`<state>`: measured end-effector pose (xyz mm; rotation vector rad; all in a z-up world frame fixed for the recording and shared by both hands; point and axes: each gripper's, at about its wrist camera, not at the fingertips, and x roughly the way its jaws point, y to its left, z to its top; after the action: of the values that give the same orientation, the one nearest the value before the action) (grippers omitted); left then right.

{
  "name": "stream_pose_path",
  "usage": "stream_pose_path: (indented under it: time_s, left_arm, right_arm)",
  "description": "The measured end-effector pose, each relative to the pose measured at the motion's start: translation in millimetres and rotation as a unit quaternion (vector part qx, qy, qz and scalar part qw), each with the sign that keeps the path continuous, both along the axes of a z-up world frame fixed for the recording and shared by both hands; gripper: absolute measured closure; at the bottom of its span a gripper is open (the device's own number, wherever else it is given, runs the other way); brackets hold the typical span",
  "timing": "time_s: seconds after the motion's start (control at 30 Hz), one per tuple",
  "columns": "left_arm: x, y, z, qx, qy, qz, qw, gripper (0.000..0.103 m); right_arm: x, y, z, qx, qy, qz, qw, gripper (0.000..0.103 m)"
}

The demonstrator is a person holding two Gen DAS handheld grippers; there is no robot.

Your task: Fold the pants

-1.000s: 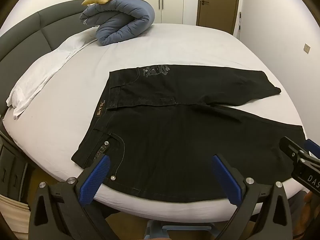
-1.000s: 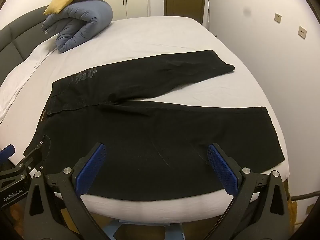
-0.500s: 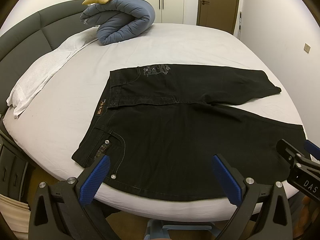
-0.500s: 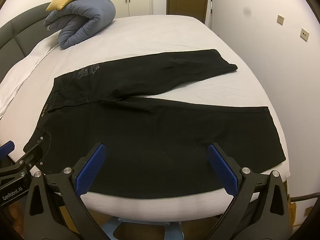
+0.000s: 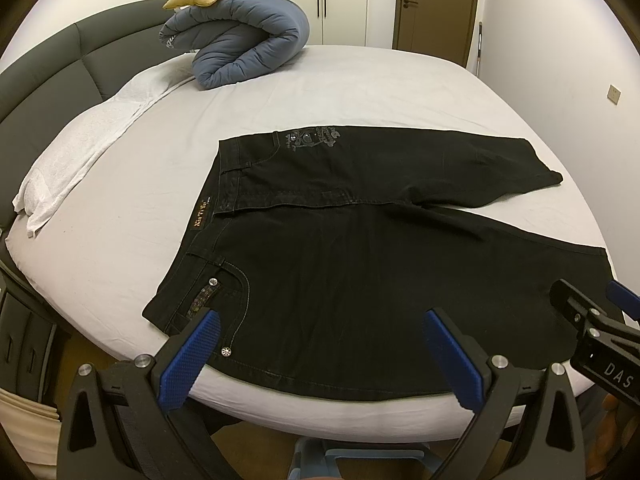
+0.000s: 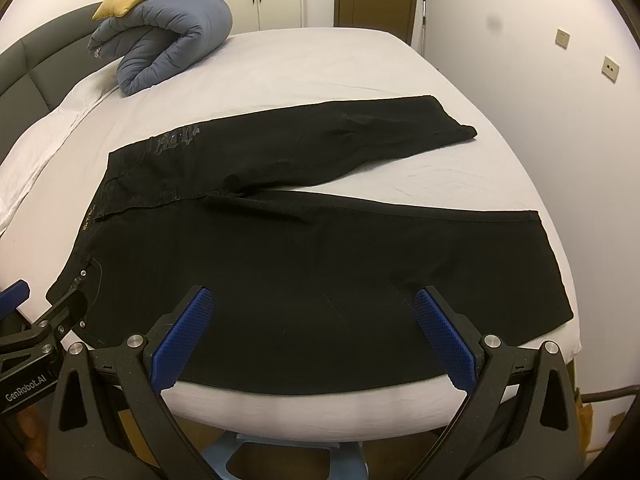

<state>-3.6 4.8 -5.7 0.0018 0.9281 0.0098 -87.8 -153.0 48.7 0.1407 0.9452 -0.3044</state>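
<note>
- Black jeans are lying flat on the white bed.
- I'm holding my left gripper and right gripper spread wide, gripping nothing.

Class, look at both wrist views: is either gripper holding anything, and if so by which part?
Nothing is held. The left gripper and right gripper are both open, above the black pants lying flat on the bed.

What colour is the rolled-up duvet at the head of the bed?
Greyish blue; the duvet shows best in the left wrist view.
</note>
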Motion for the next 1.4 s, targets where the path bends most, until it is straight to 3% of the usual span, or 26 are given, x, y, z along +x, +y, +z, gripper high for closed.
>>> stream_pose_path:
  time_s: [1.4]
  left_arm:
    - [0.1,-0.4,-5.1,-0.003,0.005,0.002,1.0,0.0]
  right_arm:
    - [0.9,7.2,-3.8,-0.002,0.004,0.003,1.0,0.0]
